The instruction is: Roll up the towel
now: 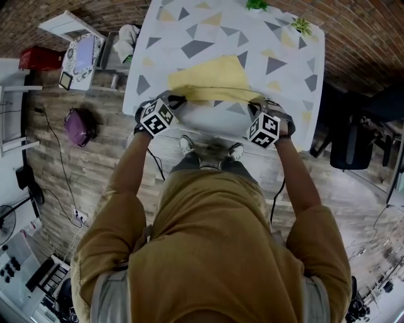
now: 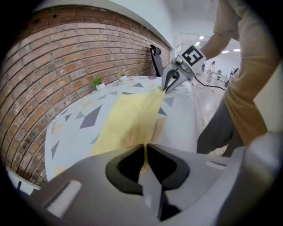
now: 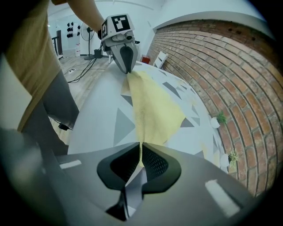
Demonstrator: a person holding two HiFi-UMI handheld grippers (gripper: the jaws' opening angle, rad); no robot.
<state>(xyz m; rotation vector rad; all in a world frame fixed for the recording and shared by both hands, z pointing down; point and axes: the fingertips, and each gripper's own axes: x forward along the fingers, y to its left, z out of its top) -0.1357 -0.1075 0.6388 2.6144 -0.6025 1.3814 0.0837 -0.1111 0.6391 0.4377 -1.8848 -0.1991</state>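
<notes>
left gripper (image 2: 145, 153): clamped on towel (image 1: 211, 79) corner | right gripper (image 3: 140, 154): clamped on the other corner | white pot (image 3: 215, 123): green plant (image 3: 220, 117)

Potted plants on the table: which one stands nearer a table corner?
The right-hand plant in the head view, close to the far right corner; the other plant stands further along that edge.
</notes>
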